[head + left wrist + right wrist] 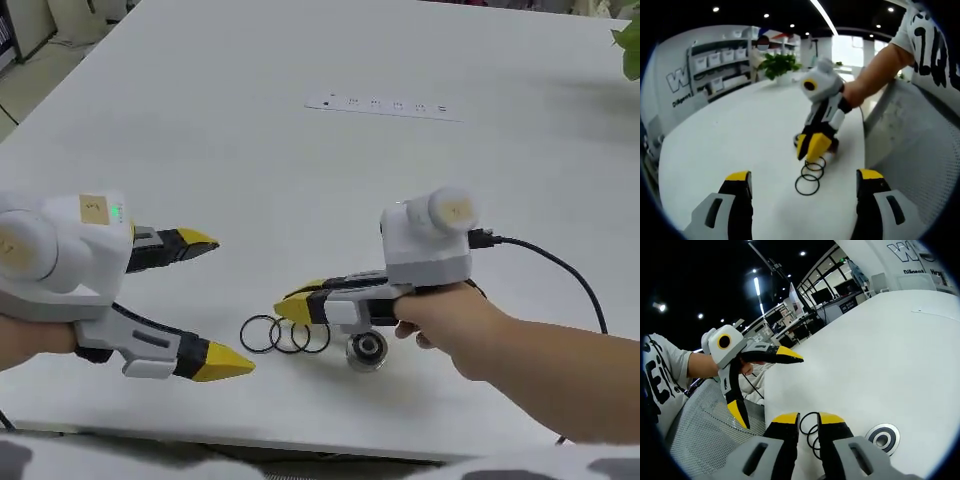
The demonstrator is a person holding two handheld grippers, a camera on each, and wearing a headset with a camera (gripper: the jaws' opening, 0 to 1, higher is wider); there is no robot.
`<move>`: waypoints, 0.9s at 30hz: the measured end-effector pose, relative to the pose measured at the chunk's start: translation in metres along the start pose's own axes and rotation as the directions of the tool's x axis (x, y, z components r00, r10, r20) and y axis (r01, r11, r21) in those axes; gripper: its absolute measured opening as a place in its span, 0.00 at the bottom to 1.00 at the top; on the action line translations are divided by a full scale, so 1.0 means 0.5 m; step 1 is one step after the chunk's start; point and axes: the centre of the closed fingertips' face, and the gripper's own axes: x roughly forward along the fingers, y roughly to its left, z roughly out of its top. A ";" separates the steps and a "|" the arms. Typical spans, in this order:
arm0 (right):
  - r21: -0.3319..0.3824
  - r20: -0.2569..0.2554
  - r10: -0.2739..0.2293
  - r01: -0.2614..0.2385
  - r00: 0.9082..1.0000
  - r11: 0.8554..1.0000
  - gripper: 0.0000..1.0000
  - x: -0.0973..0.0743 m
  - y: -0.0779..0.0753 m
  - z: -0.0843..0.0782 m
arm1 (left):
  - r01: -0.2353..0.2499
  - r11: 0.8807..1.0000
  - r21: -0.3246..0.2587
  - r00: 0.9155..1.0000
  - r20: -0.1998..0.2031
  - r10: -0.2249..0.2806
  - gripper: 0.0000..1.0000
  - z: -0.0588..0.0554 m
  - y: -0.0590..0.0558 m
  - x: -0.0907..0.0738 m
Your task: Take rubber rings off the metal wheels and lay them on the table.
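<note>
Three rings (285, 336) lay on desk (300, 180), wheel (367, 349) looked bare, nearly done; left tongs (222, 302) gaped, right tongs (292, 303) almost clenched at rings, grip unclear.

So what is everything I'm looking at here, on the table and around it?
rubber rings: three, black, flat on the table in an overlapping row
metal wheel: one, silver, on the table next to the rings
power strip: one, white, far side of the table
table: one, white
plant: one, green, far right corner
shelves: white, with bins, beyond the table
cable: one, black, runs from the right gripper
left gripper: white, black jaws with yellow tips, wide apart, left of the rings
right gripper: same colours, jaws a narrow gap apart, tips over the rings
hand: one, holds the right gripper
</note>
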 end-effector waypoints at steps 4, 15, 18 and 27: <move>0.006 0.029 -0.013 0.013 0.999 1.000 0.12 -0.017 -0.007 0.013 | -0.002 1.000 0.003 1.000 0.005 0.002 0.87 0.012 -0.003 -0.002; 0.003 0.091 -0.046 0.046 0.995 0.999 0.16 -0.063 -0.015 0.042 | -0.002 1.000 0.006 1.000 0.014 0.002 0.87 0.028 -0.005 -0.004; 0.005 0.113 -0.054 0.054 0.992 0.999 0.16 -0.079 -0.017 0.052 | -0.001 1.000 0.009 1.000 0.014 0.001 0.87 0.031 -0.004 -0.004; -0.002 0.166 -0.081 0.082 0.983 0.997 0.18 -0.119 -0.021 0.076 | 0.004 1.000 0.016 1.000 0.019 -0.004 0.86 0.042 -0.002 -0.002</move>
